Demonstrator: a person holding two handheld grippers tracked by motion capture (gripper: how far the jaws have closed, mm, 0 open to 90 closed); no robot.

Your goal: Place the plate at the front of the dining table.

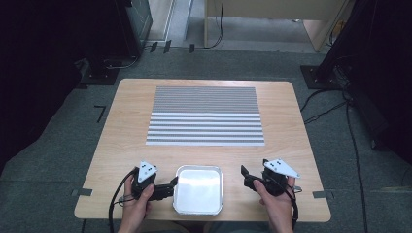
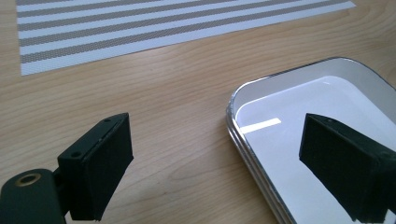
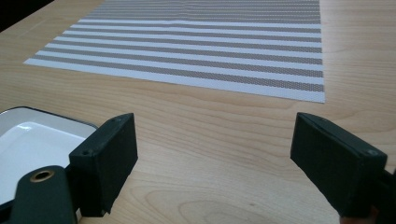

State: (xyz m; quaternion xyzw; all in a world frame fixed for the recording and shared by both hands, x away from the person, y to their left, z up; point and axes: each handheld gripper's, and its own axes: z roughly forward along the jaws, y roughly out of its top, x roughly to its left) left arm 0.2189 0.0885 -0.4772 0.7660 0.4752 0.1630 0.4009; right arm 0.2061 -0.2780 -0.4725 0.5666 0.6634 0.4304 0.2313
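Both our grippers, left point(image 1: 167, 188) and right point(image 1: 248, 177), gape wide, holding nothing, flanking the white tray point(image 1: 198, 171) at the table's point(image 1: 126, 136) near edge. We should straddle its rim squarely before closing.

The high view looks forward and steeply down from above the near edge, taking in the whole light wooden table point(image 1: 121, 145). The left gripper view sits low and close, facing across the rim of the shallow white metal-edged tray point(image 2: 243, 144). The right gripper view, equally low, faces the grey-and-white striped placemat point(image 3: 196, 51); all three views share tray and placemat.
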